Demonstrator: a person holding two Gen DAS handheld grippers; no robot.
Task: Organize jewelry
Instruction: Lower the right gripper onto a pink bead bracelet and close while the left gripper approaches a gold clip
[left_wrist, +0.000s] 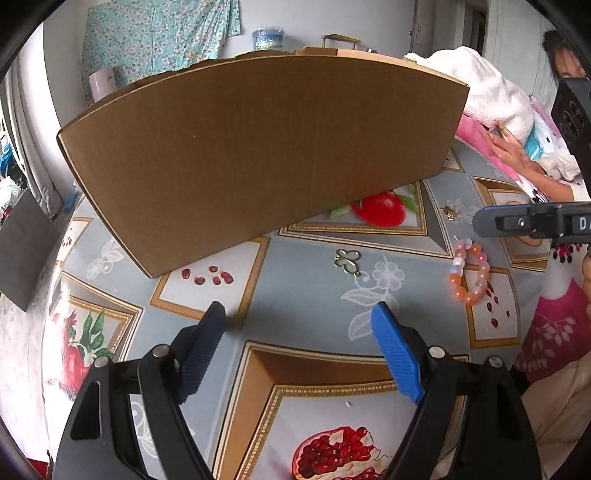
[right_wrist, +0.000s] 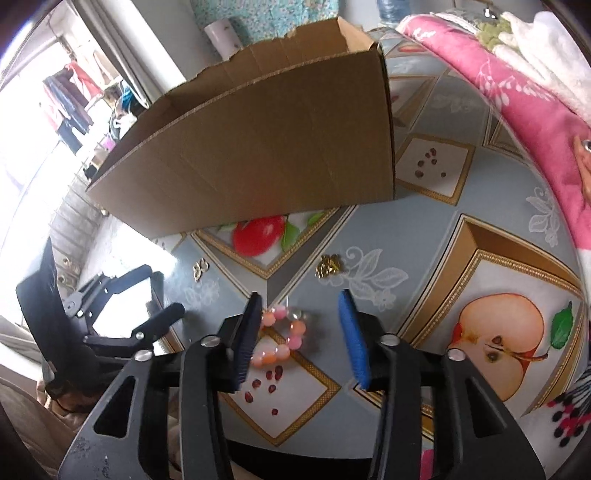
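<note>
A pink and orange bead bracelet (right_wrist: 295, 328) lies on the patterned tablecloth between the fingers of my right gripper (right_wrist: 300, 297). It sits close against the dark left finger, which hides part of it, while the blue right pad stands well apart. My left gripper (left_wrist: 298, 310) is wide open over bare cloth, holding nothing. A gold butterfly-shaped piece (left_wrist: 347, 262) lies just beyond it. A small gold cluster piece (right_wrist: 328, 266) lies ahead of the right gripper. The bracelet (left_wrist: 469, 273) also shows in the left wrist view, below the right gripper (left_wrist: 484, 221).
A large open cardboard box (left_wrist: 258, 155) stands on the table (left_wrist: 303, 254) behind the jewelry. Pink and white blankets (right_wrist: 517, 92) are heaped at the table's right side. A person's hand (left_wrist: 509, 147) rests by the blankets. The table edge drops off at the left.
</note>
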